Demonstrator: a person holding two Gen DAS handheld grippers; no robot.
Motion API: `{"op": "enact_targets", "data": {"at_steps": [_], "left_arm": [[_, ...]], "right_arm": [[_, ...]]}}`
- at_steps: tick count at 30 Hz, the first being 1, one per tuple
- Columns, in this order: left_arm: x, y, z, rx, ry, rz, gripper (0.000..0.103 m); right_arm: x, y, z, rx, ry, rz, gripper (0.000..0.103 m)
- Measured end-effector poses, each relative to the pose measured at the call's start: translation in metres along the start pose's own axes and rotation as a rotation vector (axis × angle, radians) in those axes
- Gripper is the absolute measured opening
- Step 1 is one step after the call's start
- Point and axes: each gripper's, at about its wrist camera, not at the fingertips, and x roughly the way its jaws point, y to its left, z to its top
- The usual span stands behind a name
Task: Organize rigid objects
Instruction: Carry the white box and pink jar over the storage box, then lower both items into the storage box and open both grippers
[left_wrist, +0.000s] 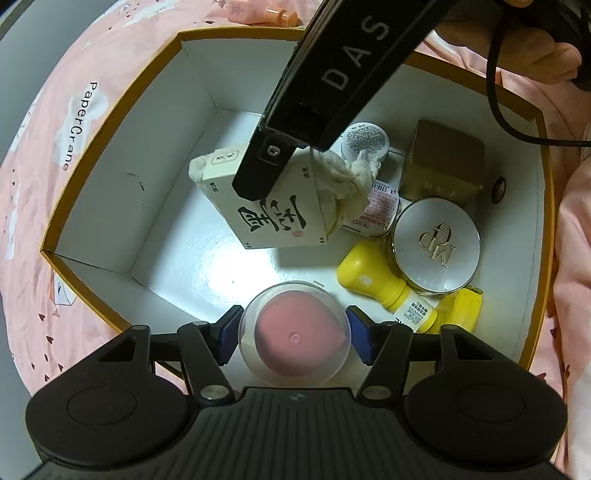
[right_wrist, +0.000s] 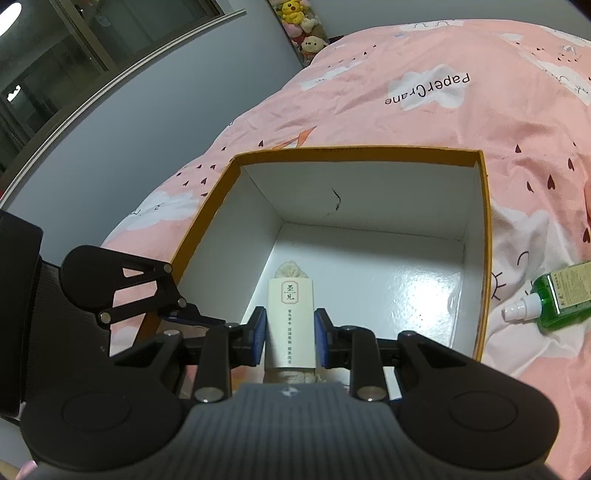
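An open cardboard box (left_wrist: 110, 162) with orange rim and white inside lies on a pink bed; it also shows in the right wrist view (right_wrist: 207, 221). My left gripper (left_wrist: 293, 338) is shut on a clear round case holding a pink sponge (left_wrist: 295, 332), just above the box floor. My right gripper (right_wrist: 290, 332) is shut on a cream sleeve wrapped around a white cloth (right_wrist: 291, 317), held over the box; the sleeve with black calligraphy (left_wrist: 273, 214) shows in the left wrist view under the right gripper's finger (left_wrist: 262, 173).
In the box lie a silver round compact (left_wrist: 437, 247), a yellow bottle (left_wrist: 384, 288), a gold box (left_wrist: 443, 162), and small white jars (left_wrist: 365, 140). A green spray bottle (right_wrist: 554, 299) lies on the bedspread right of the box. A cable (left_wrist: 495, 88) hangs at upper right.
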Motion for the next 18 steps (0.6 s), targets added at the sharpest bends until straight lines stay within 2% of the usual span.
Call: {"op": "enact_targets", "data": {"at_steps": [8, 12, 18], "left_arm": [[-0.011, 0.012, -0.005, -0.069, -0.058, -0.052, 0.077], [-0.029, 0.038, -0.014, -0.233, -0.147, -0.095, 0.076], [-0.044, 0.061, -0.023, -0.394, -0.188, -0.053, 0.066]], "right_arm": [[0.004, -0.001, 0.002, 0.005, 0.006, -0.004, 0.027], [0.007, -0.002, 0.002, 0.018, 0.012, 0.005, 0.027], [0.021, -0.003, 0.004, 0.045, 0.027, 0.002, 0.027]]}}
